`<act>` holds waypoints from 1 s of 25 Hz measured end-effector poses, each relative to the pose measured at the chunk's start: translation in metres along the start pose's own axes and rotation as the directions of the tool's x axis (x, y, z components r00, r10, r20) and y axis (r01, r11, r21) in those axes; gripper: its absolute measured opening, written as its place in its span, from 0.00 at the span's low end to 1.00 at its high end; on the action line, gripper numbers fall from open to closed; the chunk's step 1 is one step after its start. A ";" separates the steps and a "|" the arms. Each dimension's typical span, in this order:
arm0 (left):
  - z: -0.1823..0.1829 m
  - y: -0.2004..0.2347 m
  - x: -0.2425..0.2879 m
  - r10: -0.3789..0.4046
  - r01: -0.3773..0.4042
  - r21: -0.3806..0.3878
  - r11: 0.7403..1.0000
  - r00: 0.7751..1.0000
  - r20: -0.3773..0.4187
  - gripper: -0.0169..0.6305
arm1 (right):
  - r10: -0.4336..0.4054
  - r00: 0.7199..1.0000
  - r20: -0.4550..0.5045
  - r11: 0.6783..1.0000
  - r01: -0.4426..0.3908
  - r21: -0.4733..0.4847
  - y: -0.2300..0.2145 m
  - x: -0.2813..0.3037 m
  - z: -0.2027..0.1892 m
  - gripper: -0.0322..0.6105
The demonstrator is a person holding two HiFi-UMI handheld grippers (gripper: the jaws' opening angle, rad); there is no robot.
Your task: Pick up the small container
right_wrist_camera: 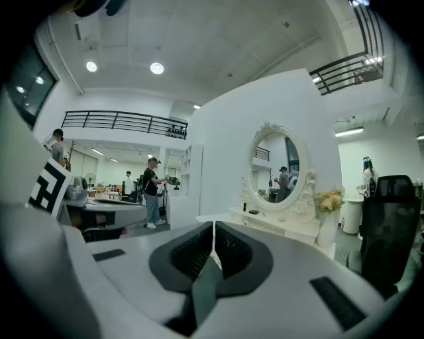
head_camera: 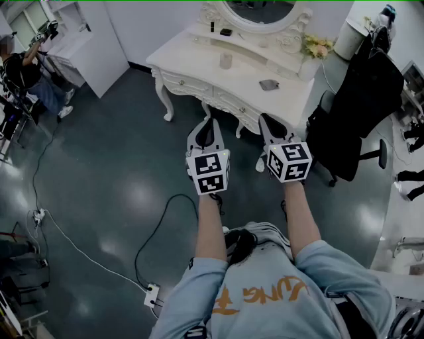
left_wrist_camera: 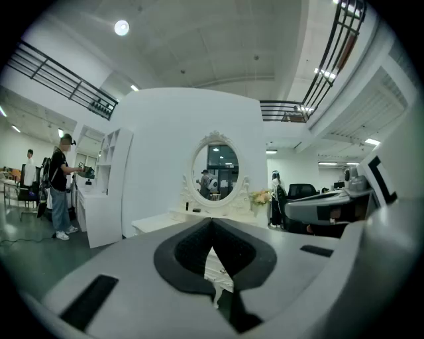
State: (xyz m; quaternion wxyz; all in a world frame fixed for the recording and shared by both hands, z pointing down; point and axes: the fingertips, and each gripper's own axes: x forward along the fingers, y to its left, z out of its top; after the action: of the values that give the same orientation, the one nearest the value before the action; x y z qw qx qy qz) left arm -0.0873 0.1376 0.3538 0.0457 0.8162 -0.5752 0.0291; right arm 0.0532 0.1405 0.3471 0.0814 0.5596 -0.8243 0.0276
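A small pale translucent container (head_camera: 226, 61) stands upright on the white dressing table (head_camera: 192, 59), in front of its oval mirror (head_camera: 258, 10). My left gripper (head_camera: 211, 122) and right gripper (head_camera: 267, 120) are held side by side in the air, short of the table's front edge and pointing at it. Both are shut with nothing between the jaws. In the left gripper view the left gripper (left_wrist_camera: 212, 222) has its tips together, with the table (left_wrist_camera: 159, 222) and mirror (left_wrist_camera: 215, 172) beyond. The right gripper (right_wrist_camera: 213, 226) looks the same, with the mirror (right_wrist_camera: 277, 165) ahead to the right.
On the table lie a flat grey object (head_camera: 268, 85), a small black item (head_camera: 226, 32) and flowers (head_camera: 317, 46). A black office chair (head_camera: 361, 106) stands right of the table. A cable (head_camera: 159, 225) and power strip (head_camera: 152, 294) lie on the floor. A person (head_camera: 26, 73) stands far left by a white cabinet (head_camera: 86, 40).
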 end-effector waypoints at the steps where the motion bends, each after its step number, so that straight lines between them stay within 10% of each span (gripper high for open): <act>1: 0.002 0.000 0.000 -0.001 0.001 0.000 1.000 1.000 0.006 0.05 | 0.001 1.000 0.001 1.000 -0.001 0.000 0.000 0.000 0.000 0.10; 25: 0.004 -0.017 0.009 -0.052 0.053 -0.058 0.997 0.998 0.020 0.05 | -0.041 0.999 0.025 0.998 0.040 0.039 -0.026 -0.018 0.002 0.10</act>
State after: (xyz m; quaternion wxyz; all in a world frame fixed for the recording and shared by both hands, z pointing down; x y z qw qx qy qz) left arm -0.0681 0.1343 0.3504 0.0650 0.8295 -0.5547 0.0035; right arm 0.0837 0.1471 0.3407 0.0605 0.5782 -0.8129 0.0345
